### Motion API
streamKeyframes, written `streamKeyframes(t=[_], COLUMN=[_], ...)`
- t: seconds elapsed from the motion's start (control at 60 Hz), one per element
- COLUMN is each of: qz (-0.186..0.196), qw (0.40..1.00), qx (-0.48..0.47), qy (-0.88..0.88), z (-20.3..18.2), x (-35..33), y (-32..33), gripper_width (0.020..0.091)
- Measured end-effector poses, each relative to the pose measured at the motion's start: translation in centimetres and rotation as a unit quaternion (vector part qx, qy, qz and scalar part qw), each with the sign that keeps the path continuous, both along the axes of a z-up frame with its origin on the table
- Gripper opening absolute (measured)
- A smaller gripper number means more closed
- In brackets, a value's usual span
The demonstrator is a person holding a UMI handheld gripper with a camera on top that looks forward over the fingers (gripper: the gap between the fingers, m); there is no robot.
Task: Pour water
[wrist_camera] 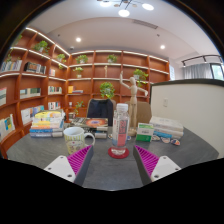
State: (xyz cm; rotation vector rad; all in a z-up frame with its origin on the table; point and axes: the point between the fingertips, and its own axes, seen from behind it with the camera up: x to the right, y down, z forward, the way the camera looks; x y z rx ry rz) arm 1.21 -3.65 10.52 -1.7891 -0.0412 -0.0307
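A clear plastic water bottle (120, 128) with a pink label and white cap stands upright on a red coaster (119, 153), on a round grey table (100, 168). A white mug (76, 139) with a green pattern stands to its left. My gripper (113, 165) is open, and its two fingers with magenta pads (79, 161) are spread wide. The bottle stands just ahead of the fingers, centred between them, and nothing touches it.
A stack of books (47, 124) lies at the table's back left. White and green boxes (160, 129) sit at the back right. A wooden mannequin (132, 98) stands behind the bottle. Bookshelves with plants (106, 90) line the far wall.
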Motion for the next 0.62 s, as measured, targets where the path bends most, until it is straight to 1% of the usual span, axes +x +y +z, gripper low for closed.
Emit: streamKeyframes(t=[0.067,0.267,0.417,0.617], qz=[0.0,-0.019,-0.028,-0.051], qw=[1.0,0.999,0.999,0.997], qx=[-0.003,0.007,0.013,0.026], qy=[0.003,0.027,0.029,0.042], z=[0.0,1.4,2.0,2.8], x=[-0.4,-0.1,0.6,1.5], y=[-1.6,-5.1,-6.5,-7.5], gripper_width=[0.0849,0.085,0.0851,0.085])
